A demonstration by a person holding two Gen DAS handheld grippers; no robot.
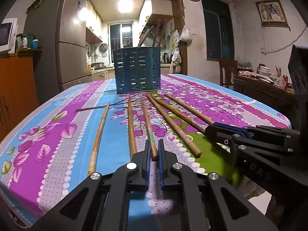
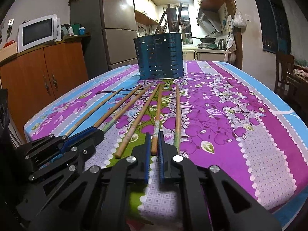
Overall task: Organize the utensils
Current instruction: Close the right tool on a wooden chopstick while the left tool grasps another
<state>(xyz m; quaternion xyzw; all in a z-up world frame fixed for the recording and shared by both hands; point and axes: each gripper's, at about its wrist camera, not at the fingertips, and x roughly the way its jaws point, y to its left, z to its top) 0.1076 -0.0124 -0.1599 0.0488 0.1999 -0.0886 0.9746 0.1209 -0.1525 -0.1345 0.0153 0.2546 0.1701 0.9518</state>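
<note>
Wooden chopsticks lay on the table (image 1: 57, 134) near the blue holder (image 1: 137, 70). We had the left gripper (image 1: 154, 151) and right gripper (image 2: 154, 144) each clamped on one chopstick's near end, ready for lifting.

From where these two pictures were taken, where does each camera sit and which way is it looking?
Left wrist view: sits on the left hand-held gripper, looking forward and slightly down along its fingers, shut on a chopstick, toward the blue holder; the right hand-held gripper shows at right.
Right wrist view: sits on the right hand-held gripper, aimed likewise; the left hand-held gripper shows at left.
Both share the flowered tablecloth, loose chopsticks, holder and kitchen doorway.
</note>
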